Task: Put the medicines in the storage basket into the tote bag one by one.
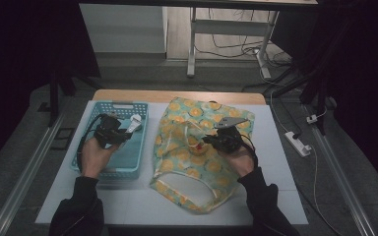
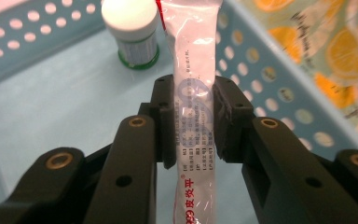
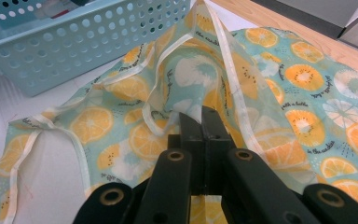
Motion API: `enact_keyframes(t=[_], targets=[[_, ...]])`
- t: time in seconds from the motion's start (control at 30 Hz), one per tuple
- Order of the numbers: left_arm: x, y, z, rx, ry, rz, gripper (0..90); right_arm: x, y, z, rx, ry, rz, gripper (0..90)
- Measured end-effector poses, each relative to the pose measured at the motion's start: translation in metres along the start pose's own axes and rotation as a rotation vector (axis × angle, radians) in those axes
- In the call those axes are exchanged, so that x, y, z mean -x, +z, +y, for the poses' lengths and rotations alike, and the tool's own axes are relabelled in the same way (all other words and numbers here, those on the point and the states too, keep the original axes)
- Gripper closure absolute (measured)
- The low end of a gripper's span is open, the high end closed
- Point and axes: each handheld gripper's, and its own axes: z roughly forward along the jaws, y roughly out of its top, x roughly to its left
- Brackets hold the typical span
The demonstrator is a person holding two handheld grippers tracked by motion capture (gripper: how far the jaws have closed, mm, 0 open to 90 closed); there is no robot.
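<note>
- The left gripper [image 2: 193, 116] is clamped on a white tube [image 2: 192, 74]: the pads press its two sides around mid-length, with the tube running up between the jaws and on past the tips.
- In the high view that gripper [image 1: 123, 129] sits over the blue basket [image 1: 91, 114], and the tube [image 1: 134, 124] sticks out from it toward the basket's right wall.
- A small white-capped bottle [image 2: 134, 32] stands on the basket floor just left of the tube's far end.
- The basket's holed wall [image 2: 256, 79] lies right of the jaws, between the tube and the bag.
- The right gripper [image 3: 201, 122] has its jaws pressed together, pinching a fold of the orange-print bag [image 3: 303, 93] and holding it raised.
- In the high view the bag [image 1: 197, 162] lies flat on the table [image 1: 275, 172] just right of the basket, with the right gripper [image 1: 211, 140] over its middle.
- A cream strap [image 3: 81, 154] trails across the table on the near side.
</note>
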Motion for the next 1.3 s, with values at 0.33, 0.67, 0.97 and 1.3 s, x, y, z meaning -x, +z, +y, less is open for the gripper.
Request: enact_keyframes(t=[0.33, 0.67, 0.97, 1.3], targets=[[0.001, -0.019, 0.003, 0.064, -0.022, -0.061, 71.8, 0.000, -0.001, 0.001, 0.005, 0.000, -0.001, 90.0], [0.022, -0.032, 0.012, 0.077, -0.001, -0.141, 71.8, 0.000, -0.002, 0.001, 0.009, 0.000, 0.003, 90.0], [0.050, -0.037, 0.020, 0.091, 0.065, -0.210, 71.8, 0.000, -0.003, 0.001, 0.014, 0.003, 0.000, 90.0], [0.073, -0.030, 0.021, 0.065, 0.121, -0.260, 71.9, 0.001, -0.004, 0.002, 0.022, 0.007, -0.003, 90.0]])
